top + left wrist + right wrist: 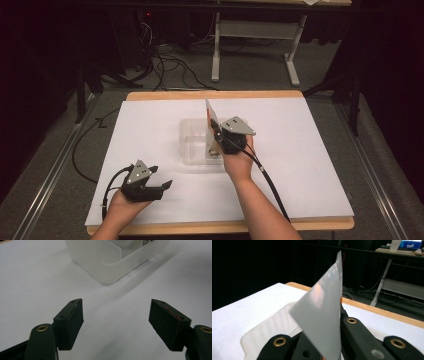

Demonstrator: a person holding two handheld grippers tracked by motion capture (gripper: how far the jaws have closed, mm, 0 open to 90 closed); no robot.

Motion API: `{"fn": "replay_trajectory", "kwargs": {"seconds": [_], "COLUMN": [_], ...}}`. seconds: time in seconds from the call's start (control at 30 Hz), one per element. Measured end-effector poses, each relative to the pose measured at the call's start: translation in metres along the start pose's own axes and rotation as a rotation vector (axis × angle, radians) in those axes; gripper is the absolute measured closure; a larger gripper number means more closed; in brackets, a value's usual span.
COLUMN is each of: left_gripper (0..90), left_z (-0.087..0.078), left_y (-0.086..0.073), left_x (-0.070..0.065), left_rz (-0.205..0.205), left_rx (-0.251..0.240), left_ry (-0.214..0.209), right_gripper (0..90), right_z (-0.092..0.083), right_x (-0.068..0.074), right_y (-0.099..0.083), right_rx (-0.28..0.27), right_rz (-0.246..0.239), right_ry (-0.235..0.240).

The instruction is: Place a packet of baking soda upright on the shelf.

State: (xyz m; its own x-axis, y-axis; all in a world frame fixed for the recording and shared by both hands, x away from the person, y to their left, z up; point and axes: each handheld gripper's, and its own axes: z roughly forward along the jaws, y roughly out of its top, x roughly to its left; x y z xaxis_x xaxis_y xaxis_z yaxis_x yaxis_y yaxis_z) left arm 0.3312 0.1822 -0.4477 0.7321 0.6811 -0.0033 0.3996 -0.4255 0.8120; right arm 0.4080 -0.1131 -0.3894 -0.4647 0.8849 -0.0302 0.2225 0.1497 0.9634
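A clear plastic container (pixel 192 142) stands in the middle of the white table top (pixel 300 165). Over its right half my right gripper (pixel 216 130) is shut on a thin white sheet (pixel 210 114), held upright on edge and tilted. In the right gripper view the white sheet (pixel 324 312) rises between the jaws of the right gripper (pixel 329 330), with the container (pixel 269 327) below. My left gripper (pixel 161 176) rests open near the front left, holding nothing. In the left gripper view the left gripper (pixel 116 307) faces the container's corner (pixel 100 260) across bare table.
A small item (pixel 214 150) lies inside the container beneath the right hand; I cannot tell what it is. The table's wooden edge (pixel 215 227) runs along the front. Beyond the far edge are floor cables (pixel 170 65) and a white table frame (pixel 255 45).
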Motion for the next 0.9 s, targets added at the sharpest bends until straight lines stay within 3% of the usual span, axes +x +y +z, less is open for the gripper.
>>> {"fn": "replay_trajectory", "kwargs": {"seconds": [0.43,0.67,0.9], "left_gripper": [28.2,28.2,28.2], "left_z": [0.001,0.002,0.002], "left_y": [0.000,0.000,0.001], "left_x": [-0.001,-0.002,-0.002], "left_rz": [0.002,0.007,0.010], "left_rx": [0.003,0.003,0.006], "left_ry": [-0.002,-0.002,-0.003], "right_gripper": [90.0,89.7,89.2], "right_z": [-0.003,-0.008,-0.011], "right_x": [0.005,0.009,0.008], "right_y": [-0.011,-0.026,-0.028], "right_rx": [0.019,0.026,0.025], "right_rz": [-0.013,-0.007,0.005], "right_ry": [0.013,0.022,0.022]}}
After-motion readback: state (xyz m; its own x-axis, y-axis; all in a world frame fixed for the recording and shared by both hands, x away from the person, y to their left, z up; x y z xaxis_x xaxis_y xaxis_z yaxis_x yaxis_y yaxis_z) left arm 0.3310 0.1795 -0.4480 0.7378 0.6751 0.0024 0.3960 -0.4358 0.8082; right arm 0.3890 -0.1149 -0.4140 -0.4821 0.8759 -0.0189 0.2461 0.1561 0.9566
